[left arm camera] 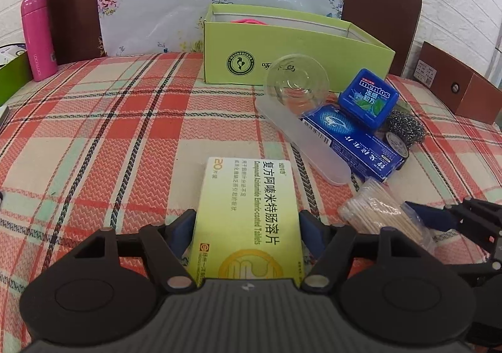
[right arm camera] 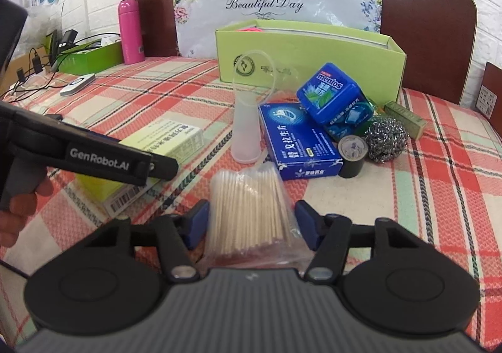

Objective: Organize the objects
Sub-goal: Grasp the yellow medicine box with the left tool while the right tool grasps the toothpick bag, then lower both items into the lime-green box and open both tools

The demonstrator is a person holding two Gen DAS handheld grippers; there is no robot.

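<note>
Left gripper [left arm camera: 246,227]: bottom centre of the left wrist view, angled down at the plaid tablecloth [left arm camera: 109,133]. Blue pads sit against both long sides of the yellow-green tablet box [left arm camera: 248,215]; jaws clamped on it. In the right wrist view the same gripper enters from the left edge, a hand [right arm camera: 18,205] on its grip at lower left.

Right gripper [right arm camera: 251,224]: bottom centre of the right wrist view, also angled down. The bag of cotton swabs [right arm camera: 248,211] lies between its pads. Left pad is at the bag's edge, right pad stands a little off the sticks with only loose plastic near it; cannot tell whether the bag is gripped.

Surroundings, right half of both frames:
- frosted plastic case [left arm camera: 301,139] lying diagonally, clear glass dish [left arm camera: 296,83] leaning at its far end
- blue medicine carton [left arm camera: 351,142] just beside the case, blue Mentos tin [left arm camera: 370,97] resting tilted on it
- steel scourer [right arm camera: 386,139] and dark tape roll [right arm camera: 353,155] touching, right of the carton

Upper centre: open green cardboard box [left arm camera: 282,55], something pink inside. The cluster lies between the grippers and the box on the right; the path from the tablet box is bare cloth. Pink bottle [left arm camera: 37,36] upper left.
</note>
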